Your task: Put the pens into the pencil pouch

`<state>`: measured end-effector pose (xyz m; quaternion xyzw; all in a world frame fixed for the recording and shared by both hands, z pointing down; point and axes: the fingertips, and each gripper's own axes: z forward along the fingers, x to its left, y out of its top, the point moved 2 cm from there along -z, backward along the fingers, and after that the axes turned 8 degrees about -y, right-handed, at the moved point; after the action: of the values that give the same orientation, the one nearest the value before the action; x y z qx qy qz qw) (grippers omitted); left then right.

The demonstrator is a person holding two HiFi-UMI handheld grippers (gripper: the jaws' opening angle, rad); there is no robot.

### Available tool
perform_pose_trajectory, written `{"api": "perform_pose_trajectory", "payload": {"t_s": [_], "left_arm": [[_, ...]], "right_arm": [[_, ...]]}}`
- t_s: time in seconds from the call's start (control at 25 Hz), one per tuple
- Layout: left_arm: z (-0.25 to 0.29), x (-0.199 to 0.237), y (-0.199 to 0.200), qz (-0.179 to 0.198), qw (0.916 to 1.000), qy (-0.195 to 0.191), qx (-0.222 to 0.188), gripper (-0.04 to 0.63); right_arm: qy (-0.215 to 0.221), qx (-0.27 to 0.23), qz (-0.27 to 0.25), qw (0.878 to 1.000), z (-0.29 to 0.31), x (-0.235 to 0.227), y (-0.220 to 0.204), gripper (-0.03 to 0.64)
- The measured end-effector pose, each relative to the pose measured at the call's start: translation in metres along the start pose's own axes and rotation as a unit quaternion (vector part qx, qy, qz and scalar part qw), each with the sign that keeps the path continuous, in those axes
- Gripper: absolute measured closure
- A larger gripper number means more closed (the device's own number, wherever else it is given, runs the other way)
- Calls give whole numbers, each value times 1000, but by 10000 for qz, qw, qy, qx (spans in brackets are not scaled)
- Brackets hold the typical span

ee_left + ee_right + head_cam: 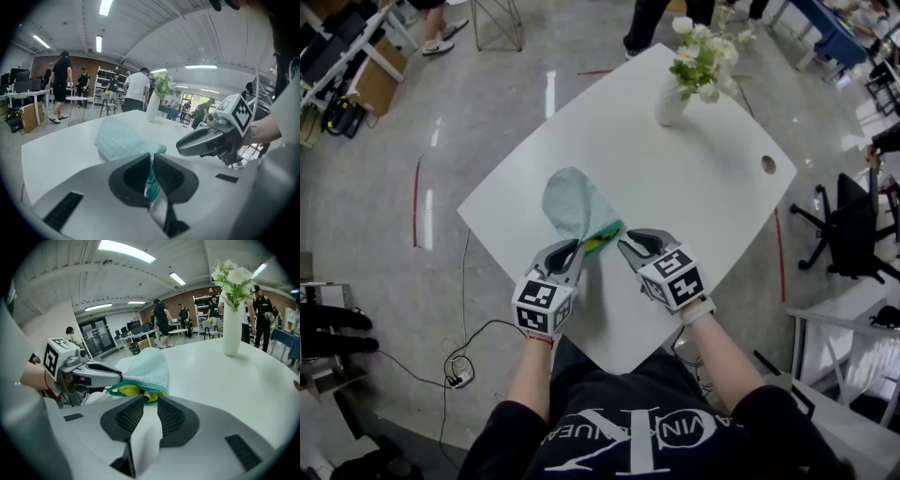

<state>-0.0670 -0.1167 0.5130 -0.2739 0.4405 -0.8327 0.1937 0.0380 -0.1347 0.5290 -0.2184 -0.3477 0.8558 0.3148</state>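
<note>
Now the white table bears the teal pouch, whose mouth edge the left gripper clamps. The right gripper stands slack at that mouth, where a pen pokes out. Insertion looks nearly finished; next, the pen likely needs a push fully inside.

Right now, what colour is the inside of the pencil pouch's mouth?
The pencil pouch is yellow inside; right gripper view shows it best.

Left claw clamped, right claw parted, both angled down
</note>
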Motion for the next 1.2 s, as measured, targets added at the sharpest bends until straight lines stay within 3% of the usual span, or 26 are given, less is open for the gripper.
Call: {"api": "perform_pose_trajectory", "payload": {"t_s": [0.32,0.64,1.2], "left_arm": [[-8,2,-6,-163,9999,3,-7,561],[-26,12,-3,-362,9987,228,-285,561],[-55,17,37,55,9920,634,-1092,591]], "right_arm": [[-166,-224,224,9994,-16,-11,-4,537],[-379,-544,405,9970,-29,-22,-2,585],[-416,-1489,315,9875,-63,-28,33,607]]}}
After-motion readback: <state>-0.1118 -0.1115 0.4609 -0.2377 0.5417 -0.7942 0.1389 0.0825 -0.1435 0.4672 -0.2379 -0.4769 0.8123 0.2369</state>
